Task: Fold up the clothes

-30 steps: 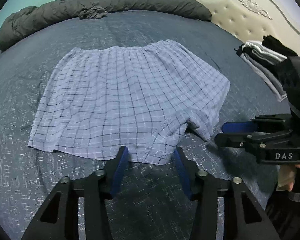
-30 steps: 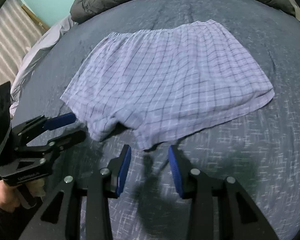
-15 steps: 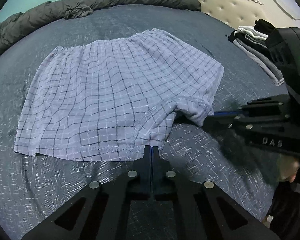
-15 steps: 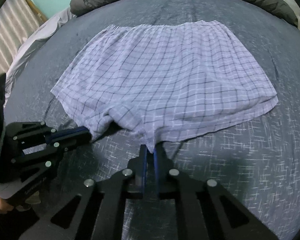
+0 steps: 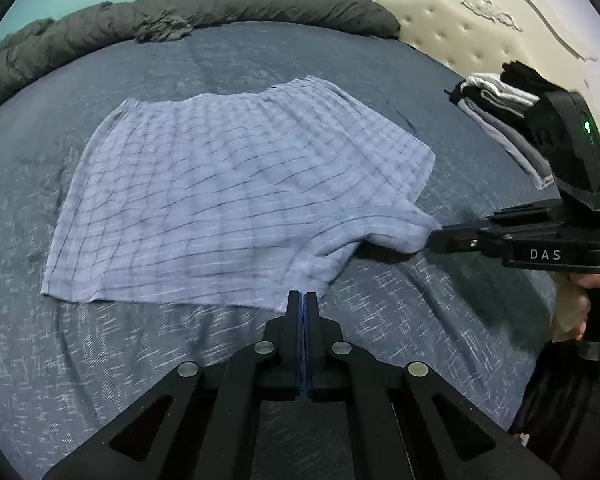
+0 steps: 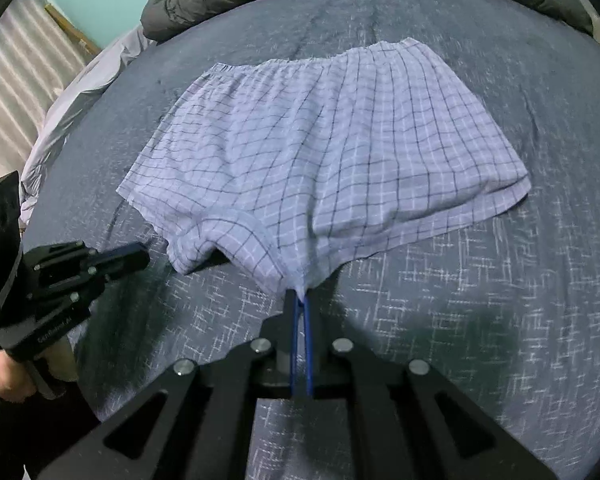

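Pale blue checked shorts point(image 5: 228, 200) lie flat on the dark blue bed point(image 5: 140, 360), waistband at the far side. My right gripper point(image 6: 300, 295) is shut on the near hem, which bunches and lifts at its tips; in the left wrist view the right gripper point(image 5: 434, 237) holds that stretched corner. My left gripper point(image 5: 302, 295) has its tips at the hem's edge. Its jaws stand almost together and are opening slightly, with no cloth seen between them. From the right wrist view the left gripper point(image 6: 144, 257) sits a small gap away from the shorts point(image 6: 340, 152).
A rolled dark grey duvet point(image 5: 204, 8) runs along the bed's far edge. A stack of folded clothes point(image 5: 496, 116) sits at the right by the cream headboard point(image 5: 480, 20). A pale sheet point(image 6: 80, 92) and curtain lie off the bed's left side.
Both grippers stood open a second ago and have shut at the near hem. The right one has taken hold of the hem and drawn it up a little.
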`<state>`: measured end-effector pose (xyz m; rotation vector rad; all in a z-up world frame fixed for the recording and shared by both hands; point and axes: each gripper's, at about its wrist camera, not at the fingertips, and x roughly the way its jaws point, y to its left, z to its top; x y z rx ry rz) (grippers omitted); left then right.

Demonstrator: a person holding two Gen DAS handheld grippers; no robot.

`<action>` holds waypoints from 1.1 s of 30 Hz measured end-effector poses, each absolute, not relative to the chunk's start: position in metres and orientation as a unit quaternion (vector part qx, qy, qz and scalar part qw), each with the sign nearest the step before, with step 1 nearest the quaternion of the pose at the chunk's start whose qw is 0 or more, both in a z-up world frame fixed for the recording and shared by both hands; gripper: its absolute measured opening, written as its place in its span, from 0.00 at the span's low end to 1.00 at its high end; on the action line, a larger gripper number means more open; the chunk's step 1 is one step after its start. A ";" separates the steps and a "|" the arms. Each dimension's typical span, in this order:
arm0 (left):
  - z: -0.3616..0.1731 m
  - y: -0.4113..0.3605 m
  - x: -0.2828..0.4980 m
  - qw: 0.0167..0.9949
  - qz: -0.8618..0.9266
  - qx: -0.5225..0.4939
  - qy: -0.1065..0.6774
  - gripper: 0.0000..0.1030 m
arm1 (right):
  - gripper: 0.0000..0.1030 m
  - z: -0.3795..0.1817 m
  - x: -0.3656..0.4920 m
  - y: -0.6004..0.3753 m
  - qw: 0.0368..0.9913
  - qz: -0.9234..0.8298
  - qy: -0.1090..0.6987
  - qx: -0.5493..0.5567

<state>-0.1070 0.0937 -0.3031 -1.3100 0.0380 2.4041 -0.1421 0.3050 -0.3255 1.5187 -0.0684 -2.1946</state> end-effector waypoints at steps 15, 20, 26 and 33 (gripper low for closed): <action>-0.312 0.110 -0.110 0.203 0.858 -0.462 0.095 0.03 | 0.02 -0.325 -0.154 0.318 0.232 -0.795 -0.057 0.558; -0.307 0.102 -0.099 0.196 0.854 -0.466 0.125 0.04 | 0.02 -0.317 -0.159 0.323 0.231 -0.797 -0.054 0.556; -0.305 0.098 -0.099 0.200 0.847 -0.482 0.097 0.24 | 0.02 -0.335 -0.159 0.314 0.245 -0.767 -0.039 0.591; -0.288 0.064 -0.112 0.173 0.867 -0.466 0.025 0.33 | 0.03 -0.331 -0.162 0.331 0.224 -0.779 -0.063 0.582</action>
